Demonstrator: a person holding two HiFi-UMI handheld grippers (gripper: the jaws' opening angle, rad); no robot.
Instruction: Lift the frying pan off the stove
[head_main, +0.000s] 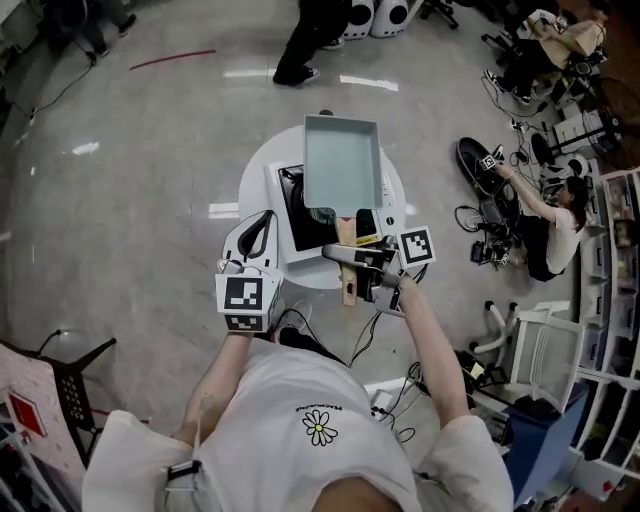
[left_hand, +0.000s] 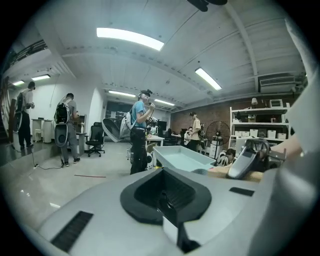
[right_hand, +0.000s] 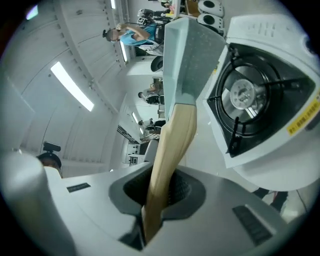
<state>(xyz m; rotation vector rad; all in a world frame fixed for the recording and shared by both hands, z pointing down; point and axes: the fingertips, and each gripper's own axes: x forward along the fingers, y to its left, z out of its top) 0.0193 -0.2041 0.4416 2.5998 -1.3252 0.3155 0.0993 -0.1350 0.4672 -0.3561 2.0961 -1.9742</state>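
- The person's white T-shirt (head_main: 320, 425) with a small daisy print fills the bottom of the head view; both forearms reach forward from it
- The left gripper (head_main: 258, 232) hovers by the near left edge of the round white table (head_main: 255, 180); in its own view its jaws are together with nothing between them
- The right gripper (head_main: 348, 256) is just right of it, its marker cube (head_main: 417, 247) tilted up; its jaws are clamped on the wooden handle (right_hand: 172, 145), which runs up and away between the dark pads
- The frying pan (head_main: 342, 160), pale blue and rectangular, is at the end of that handle; it is held clear of the burner (right_hand: 245, 95), whose black grate and metal centre show bare in the right gripper view; seen from the head, the pan sits over the far side of the stove (head_main: 300, 222)
- The stove is white and stands on the table
- Farther off, a seated person (head_main: 555, 225) is among cables on the floor to the right; a standing person (head_main: 310, 40) is beyond the table
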